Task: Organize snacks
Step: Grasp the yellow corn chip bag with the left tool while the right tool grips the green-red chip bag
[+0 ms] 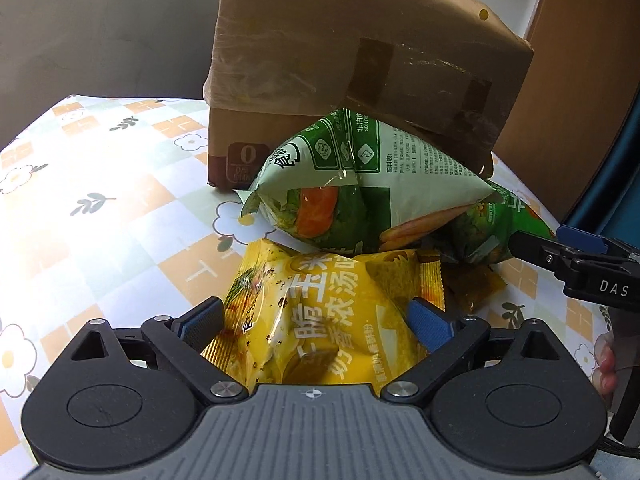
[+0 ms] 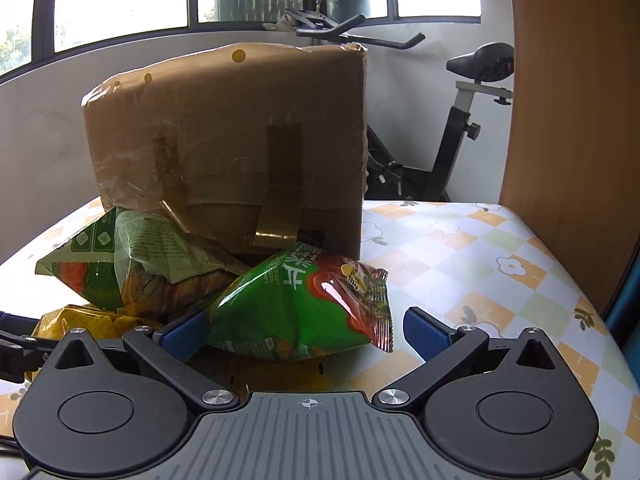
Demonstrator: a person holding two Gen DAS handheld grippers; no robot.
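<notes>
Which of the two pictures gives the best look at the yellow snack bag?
The left wrist view. There the yellow bag lies front and centre between the open fingers of the left hand-held gripper, with its printed face readable. The right wrist view shows only a crumpled corner of it at the lower left, behind the green bags.

Left gripper (image 1: 316, 322): matte black body, grey ribbed top plate w/ small crosshair mark, two round black hubs, silver pivot screws, angled black link arms, blue ribbed pads (image 1: 430, 328). Right gripper (image 2: 306, 332): same build, same blue pads. From the left wrist cam its side reads "DAS" in white, black cable trailing.
</notes>
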